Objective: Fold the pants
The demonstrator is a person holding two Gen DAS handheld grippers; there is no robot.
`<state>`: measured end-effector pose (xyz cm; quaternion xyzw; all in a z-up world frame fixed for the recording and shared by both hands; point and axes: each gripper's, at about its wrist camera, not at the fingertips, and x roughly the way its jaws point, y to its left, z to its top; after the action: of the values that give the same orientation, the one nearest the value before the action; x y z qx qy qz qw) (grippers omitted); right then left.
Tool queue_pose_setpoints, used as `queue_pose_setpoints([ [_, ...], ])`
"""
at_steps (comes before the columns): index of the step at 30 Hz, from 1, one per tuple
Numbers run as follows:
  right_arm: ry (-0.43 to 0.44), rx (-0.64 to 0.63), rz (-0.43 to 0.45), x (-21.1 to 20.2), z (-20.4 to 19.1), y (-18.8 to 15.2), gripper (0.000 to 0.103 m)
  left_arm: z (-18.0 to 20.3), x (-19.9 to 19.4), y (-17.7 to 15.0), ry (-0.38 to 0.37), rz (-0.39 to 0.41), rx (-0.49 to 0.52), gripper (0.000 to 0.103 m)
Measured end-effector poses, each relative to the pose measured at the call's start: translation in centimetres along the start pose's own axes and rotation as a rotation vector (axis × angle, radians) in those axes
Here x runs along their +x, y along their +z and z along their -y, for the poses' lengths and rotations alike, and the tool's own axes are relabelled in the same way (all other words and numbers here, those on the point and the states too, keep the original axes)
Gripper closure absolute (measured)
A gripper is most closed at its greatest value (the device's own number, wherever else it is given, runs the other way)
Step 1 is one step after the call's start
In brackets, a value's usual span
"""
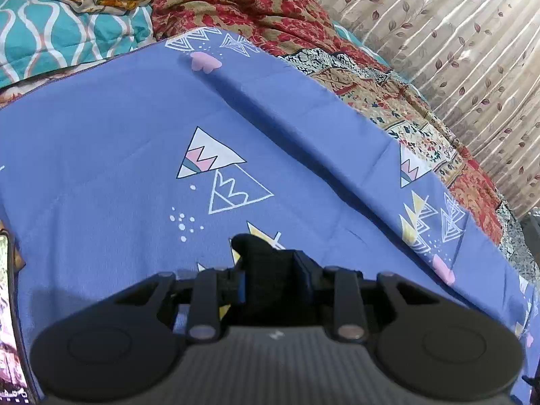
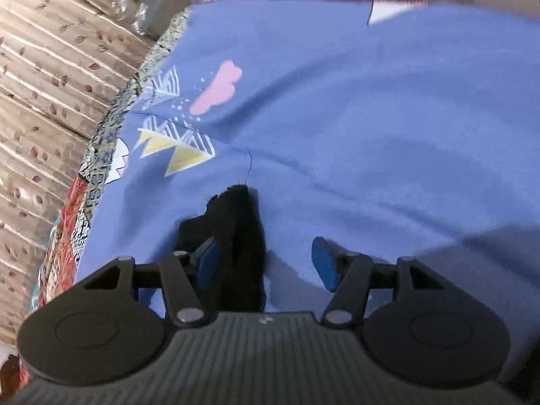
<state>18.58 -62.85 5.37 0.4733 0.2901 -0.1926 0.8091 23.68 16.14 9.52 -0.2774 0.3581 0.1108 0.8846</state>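
Observation:
The pants are black cloth; only a small bunch shows in each view. In the left wrist view my left gripper (image 1: 270,278) is shut on a bunch of the black pants (image 1: 256,253), held just above the blue printed sheet (image 1: 101,141). In the right wrist view my right gripper (image 2: 266,263) stands open, its blue pads (image 2: 324,263) wide apart. A strip of the black pants (image 2: 241,236) lies between the jaws against the left pad. The remainder of the pants is hidden below both cameras.
The blue sheet (image 2: 371,101) with triangle prints covers the bed. A red patterned blanket (image 1: 243,3), a teal quilt (image 1: 50,33) and a patchwork cover (image 1: 405,111) lie beyond it. A leaf-print curtain (image 1: 455,33) hangs beside the bed, also in the right wrist view (image 2: 44,84).

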Motion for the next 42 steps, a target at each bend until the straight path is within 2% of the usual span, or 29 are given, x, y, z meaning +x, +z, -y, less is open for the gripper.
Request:
queue_pose_setpoints([
  [2, 0.003, -0.058, -0.024, 1.3, -1.7, -1.2, 0.045, 0.1, 0.0, 0.0, 0.007, -0.001, -0.003, 0.077],
  [3, -0.010, -0.109, -0.036, 1.8, -2.8, -1.6, 0.054, 0.2, 0.1, 0.1, 0.010, -0.001, -0.003, 0.077],
  [4, -0.045, -0.156, -0.050, 2.3, -3.6, -2.0, 0.097, 0.2, 0.1, 0.1, 0.012, 0.000, -0.003, 0.077],
  [6, -0.102, -0.184, 0.019, 1.1, -4.2, -2.0, 0.097, 0.3, 0.0, 0.1, 0.007, 0.006, -0.005, 0.077],
  [8, -0.131, -0.182, 0.138, -1.9, -3.0, -1.0, 0.097, 0.2, -0.1, 0.1, -0.004, 0.010, -0.011, 0.077],
  [10, -0.246, -0.241, 0.198, -3.9, -2.1, -0.2, 0.095, 0.1, 0.2, -0.1, -0.019, 0.001, -0.011, 0.077],
  [12, -0.381, -0.281, 0.204, -4.7, -1.4, 0.8, 0.075, 0.2, 0.6, -0.3, -0.021, -0.004, 0.000, 0.077],
  [13, -0.398, -0.278, 0.191, -4.9, -1.2, 1.5, 0.049, 0.3, 0.7, -0.4, -0.029, -0.009, 0.002, 0.077],
  [15, -0.389, -0.238, 0.262, -6.7, -1.4, 2.4, 0.049, 0.5, 0.7, -0.6, -0.043, -0.008, 0.006, 0.077],
  [16, -0.354, -0.234, 0.269, -7.2, -2.2, 2.7, 0.050, 0.6, 0.6, -0.7, -0.047, -0.002, 0.010, 0.077],
  [18, -0.251, -0.248, 0.184, -6.2, -4.3, 2.8, 0.050, 0.7, 0.4, -0.8, -0.054, 0.007, 0.015, 0.077],
  [20, -0.175, -0.270, 0.019, -2.9, -6.7, 1.9, 0.050, 0.7, 0.2, -0.8, -0.061, 0.011, 0.011, 0.077],
  [23, -0.209, -0.277, -0.077, 1.8, -8.8, -0.1, 0.045, 0.5, 0.0, -0.8, -0.067, 0.015, 0.000, 0.077],
  [25, -0.306, -0.284, -0.116, 5.5, -8.9, -1.1, 0.039, 0.6, -0.1, -0.9, -0.062, 0.015, 0.006, 0.077],
  [26, -0.343, -0.292, -0.110, 6.5, -8.7, -1.2, 0.042, 0.6, -0.1, -0.9, -0.059, 0.014, 0.012, 0.077],
  [27, -0.360, -0.319, -0.040, 6.6, -9.1, -1.6, 0.048, 0.7, -0.2, -0.9, -0.057, 0.015, 0.020, 0.077],
  [28, -0.398, -0.354, -0.014, 6.5, -9.6, -1.8, 0.085, 0.8, -0.2, -0.8, -0.057, 0.016, 0.028, 0.077],
  [29, -0.376, -0.352, -0.030, 6.3, -9.7, -1.6, 0.098, 0.8, -0.2, -0.7, -0.057, 0.017, 0.036, 0.077],
  [33, -0.121, -0.178, 0.087, -0.2, -9.3, 2.3, 0.098, 0.9, -0.7, -0.1, -0.078, 0.023, 0.024, 0.077],
  [36, 0.022, -0.069, 0.126, -6.1, -8.2, 5.4, 0.098, 0.7, -2.2, -0.2, -0.116, 0.042, 0.008, 0.078],
  [39, 0.104, -0.047, 0.159, -10.5, -6.5, 7.0, 0.098, 0.1, -4.0, -0.8, -0.156, 0.067, -0.004, 0.077],
  [42, 0.089, -0.020, 0.167, -12.7, -2.9, 6.3, 0.098, -0.6, -4.9, -1.9, -0.170, 0.058, -0.002, 0.077],
])
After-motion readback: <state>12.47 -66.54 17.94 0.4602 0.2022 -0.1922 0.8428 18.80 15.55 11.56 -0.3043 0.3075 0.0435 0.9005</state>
